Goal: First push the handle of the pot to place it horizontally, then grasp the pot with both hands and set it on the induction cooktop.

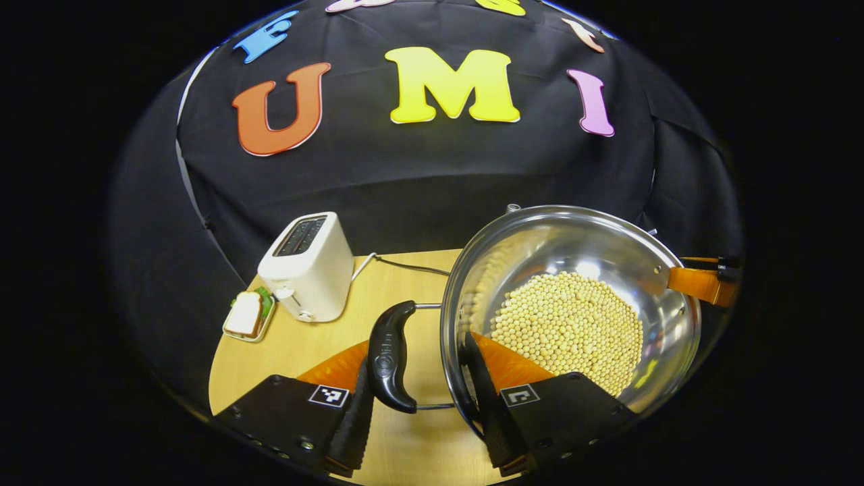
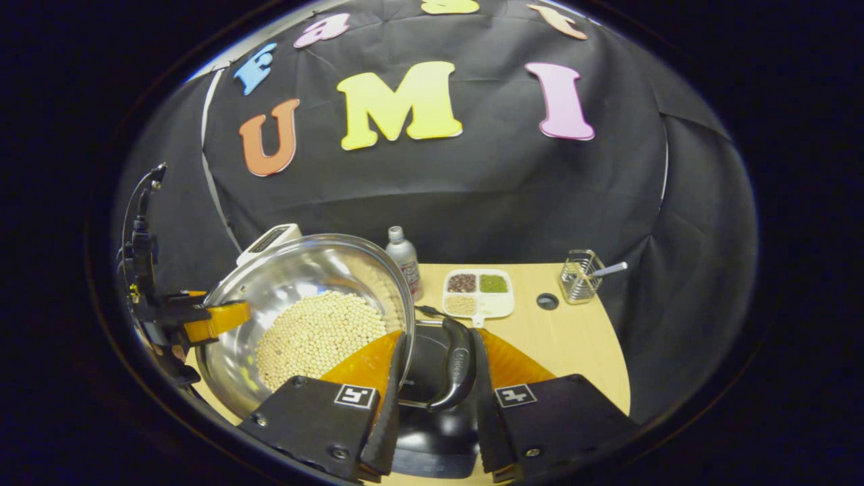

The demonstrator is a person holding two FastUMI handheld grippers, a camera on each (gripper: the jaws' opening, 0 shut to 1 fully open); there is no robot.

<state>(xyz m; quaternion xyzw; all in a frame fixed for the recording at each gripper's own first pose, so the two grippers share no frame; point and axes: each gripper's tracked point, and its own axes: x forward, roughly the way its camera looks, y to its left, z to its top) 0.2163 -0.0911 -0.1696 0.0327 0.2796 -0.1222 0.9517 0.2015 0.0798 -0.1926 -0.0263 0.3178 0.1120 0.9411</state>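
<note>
Gleaming steel pot point(image 1: 570, 307) (full of pale beans), handles clamped by left gripper point(image 1: 418, 405) and right gripper point(image 2: 435, 398).

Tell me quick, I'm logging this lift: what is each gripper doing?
Left gripper: closed on the pot's left handle.
Right gripper: closed on the pot's right handle, above the cooktop.

Beans point(image 1: 567, 324) in pot point(image 1: 668, 351); toaster point(image 1: 307, 266) at its left.
</note>
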